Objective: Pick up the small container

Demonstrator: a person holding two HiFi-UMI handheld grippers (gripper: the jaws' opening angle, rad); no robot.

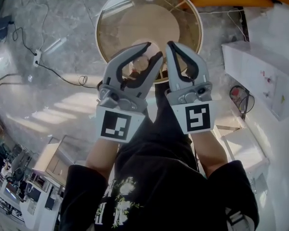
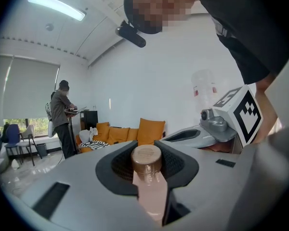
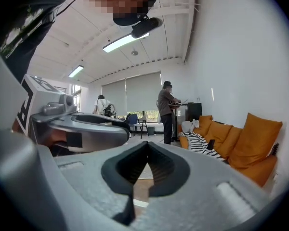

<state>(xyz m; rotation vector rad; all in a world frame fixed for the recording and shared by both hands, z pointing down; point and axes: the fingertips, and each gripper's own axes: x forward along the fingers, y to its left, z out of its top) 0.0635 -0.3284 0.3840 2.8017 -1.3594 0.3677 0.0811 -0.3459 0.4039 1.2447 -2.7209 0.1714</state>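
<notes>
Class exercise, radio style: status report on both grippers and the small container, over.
Left gripper shut on small container, brown cap showing. Right gripper shut, empty, close alongside. Load held in the air above round table; nothing blocking.

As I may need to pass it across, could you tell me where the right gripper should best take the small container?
Probably the round brown cap, approached from the tip end of the left gripper with jaws turned crosswise: that gripper clamps the pinkish body of the small container and flanks the cap on both sides. The right gripper is shut and empty, so open it first.
</notes>
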